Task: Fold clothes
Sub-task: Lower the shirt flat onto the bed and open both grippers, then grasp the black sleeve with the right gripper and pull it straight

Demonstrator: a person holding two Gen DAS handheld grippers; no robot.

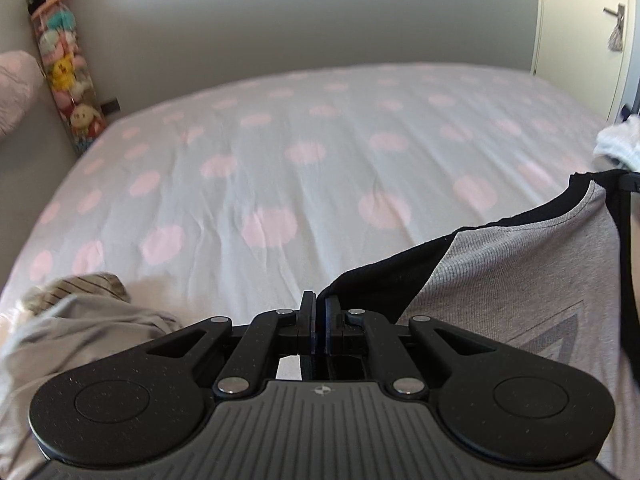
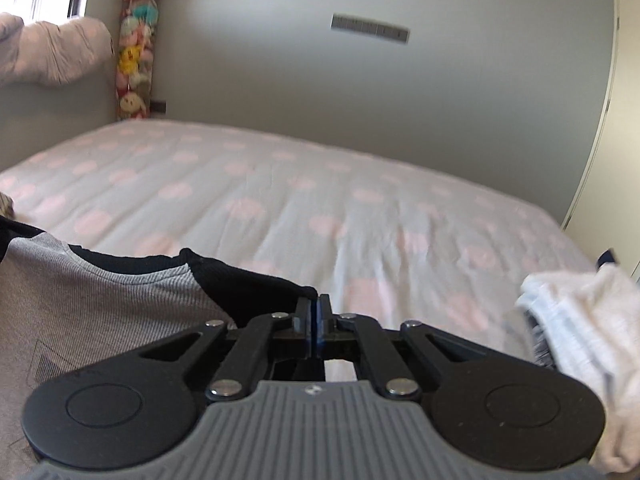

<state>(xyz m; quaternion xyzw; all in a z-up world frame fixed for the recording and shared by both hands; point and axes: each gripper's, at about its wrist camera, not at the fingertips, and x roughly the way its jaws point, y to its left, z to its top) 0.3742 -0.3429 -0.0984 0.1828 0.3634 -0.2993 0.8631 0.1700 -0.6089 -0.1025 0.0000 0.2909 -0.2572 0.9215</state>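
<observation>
While the grey and black shirt (image 1: 512,272) hangs spread above the spotty bed (image 1: 280,152), each claw pinches one black shoulder edge. Both the left claw (image 1: 320,312) and the right claw (image 2: 314,312) are squeezed tight on the cloth. Other clothes (image 2: 580,320) lie near, on the bed.

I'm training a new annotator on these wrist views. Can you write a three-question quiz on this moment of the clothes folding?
1. True or false: both grippers are shut on the grey and black shirt.
2. What pattern does the bed sheet carry? A) stripes B) pink spots C) checks
3. Fill in: in the right wrist view, a white garment lies to the ____ of the right gripper.

Key
1. True: the left gripper and the right one each pinch a black edge of the shirt.
2. B
3. right
</observation>
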